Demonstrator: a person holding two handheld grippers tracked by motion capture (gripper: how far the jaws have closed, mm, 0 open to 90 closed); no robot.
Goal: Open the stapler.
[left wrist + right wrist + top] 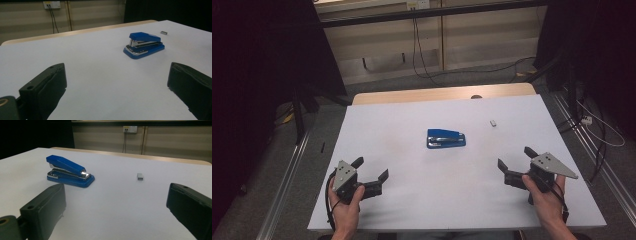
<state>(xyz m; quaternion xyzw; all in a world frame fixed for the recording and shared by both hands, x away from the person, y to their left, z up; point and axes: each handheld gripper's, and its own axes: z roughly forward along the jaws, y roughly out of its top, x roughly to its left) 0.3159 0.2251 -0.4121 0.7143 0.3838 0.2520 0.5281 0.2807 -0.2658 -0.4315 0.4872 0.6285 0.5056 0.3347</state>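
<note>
Over on the left, the left hand-held gripper [373, 169] sits low near the front edge of the white surface [377, 145], gripped by the person's left hand [343, 207], its jaws spread wide with nothing between them. In the left gripper view both black jaws frame bare surface. Moving to the middle, a blue stapler [445, 138] lies flat, well apart from both tools. Just right of it and farther back, a small grey block [493, 122], perhaps a strip of staples, rests alone. On the right, the right hand-held gripper [515, 157] is held by the right hand [546, 197], jaws likewise wide apart and empty, pointing in toward the stapler.
</note>
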